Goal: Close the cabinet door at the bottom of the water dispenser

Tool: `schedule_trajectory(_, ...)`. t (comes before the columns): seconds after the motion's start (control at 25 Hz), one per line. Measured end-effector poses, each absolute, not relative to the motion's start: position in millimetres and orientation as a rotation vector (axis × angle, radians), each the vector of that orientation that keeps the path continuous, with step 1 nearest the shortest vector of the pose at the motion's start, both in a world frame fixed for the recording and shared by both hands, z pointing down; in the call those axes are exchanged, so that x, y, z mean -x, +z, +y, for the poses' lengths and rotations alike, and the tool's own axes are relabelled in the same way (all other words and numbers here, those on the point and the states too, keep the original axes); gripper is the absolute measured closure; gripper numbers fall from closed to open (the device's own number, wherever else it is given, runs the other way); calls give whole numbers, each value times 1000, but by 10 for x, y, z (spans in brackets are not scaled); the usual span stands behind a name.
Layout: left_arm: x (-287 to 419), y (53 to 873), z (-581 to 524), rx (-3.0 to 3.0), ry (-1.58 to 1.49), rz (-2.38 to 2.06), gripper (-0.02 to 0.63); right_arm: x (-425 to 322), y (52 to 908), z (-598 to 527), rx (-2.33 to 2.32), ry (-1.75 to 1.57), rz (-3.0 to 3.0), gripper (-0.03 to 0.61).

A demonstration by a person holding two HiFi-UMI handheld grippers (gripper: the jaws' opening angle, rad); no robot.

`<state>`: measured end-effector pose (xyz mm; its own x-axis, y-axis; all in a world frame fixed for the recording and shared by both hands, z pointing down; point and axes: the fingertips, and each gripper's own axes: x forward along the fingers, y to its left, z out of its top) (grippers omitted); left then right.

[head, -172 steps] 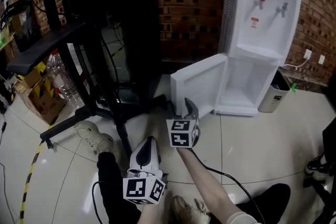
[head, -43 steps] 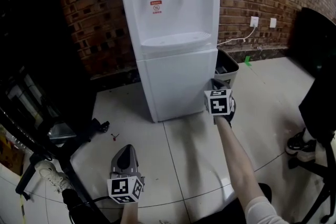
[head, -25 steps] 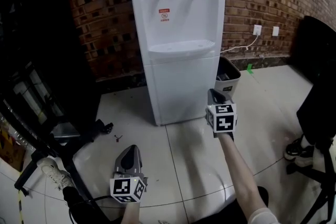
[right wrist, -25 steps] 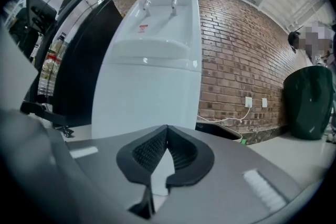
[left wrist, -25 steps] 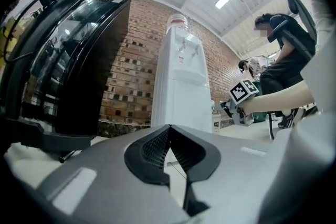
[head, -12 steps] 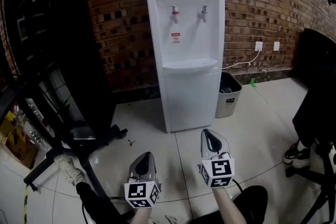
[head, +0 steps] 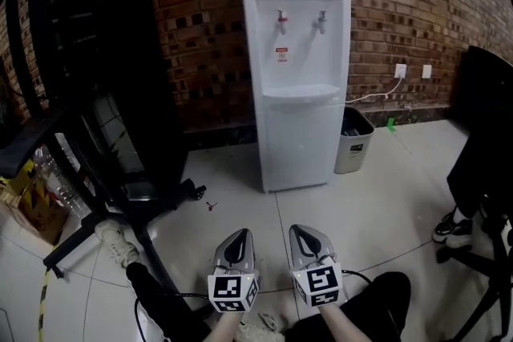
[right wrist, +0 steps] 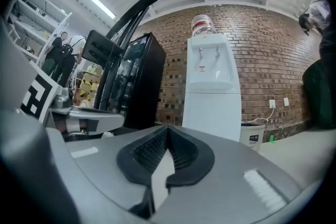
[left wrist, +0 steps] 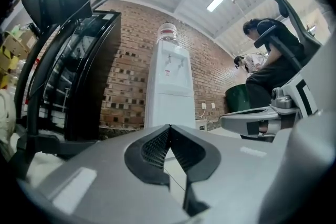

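Note:
The white water dispenser (head: 296, 68) stands against the brick wall, its bottom cabinet door (head: 300, 144) flush with the body, a water bottle on top. The dispenser (left wrist: 168, 86) appears straight ahead in the left gripper view, and the dispenser (right wrist: 212, 94) sits ahead in the right gripper view too. Both grippers hang side by side low in the head view, well back from the dispenser. My left gripper (head: 240, 238) is shut with nothing in it. My right gripper (head: 302, 234) is also shut and empty. Neither touches the door.
A small grey waste bin (head: 353, 142) stands right of the dispenser. A black cabinet (head: 112, 68) and a black stand's legs (head: 104, 212) fill the left. A dark chair (head: 485, 148) is at the right edge. A person's shoe (head: 116, 243) rests on the tiled floor.
Both grippers have drawn back from the dispenser toward me; the right one came back farthest and now sits beside the left. The view has risen to show the whole dispenser.

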<state>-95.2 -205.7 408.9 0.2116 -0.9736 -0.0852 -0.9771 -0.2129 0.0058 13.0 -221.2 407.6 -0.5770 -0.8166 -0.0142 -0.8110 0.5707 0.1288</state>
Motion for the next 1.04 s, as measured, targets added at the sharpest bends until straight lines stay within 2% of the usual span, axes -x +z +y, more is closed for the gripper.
schedule_trajectory(0.52,951,4033,-2084,2409,146,1950,600,-319,4015,-2249,-1515,-155,-2725,578)
schedule_trajectory(1.04,850,3982,-2112,2432,155,1913,600,-167,4090,-2243,-1489,-178,-2717,578)
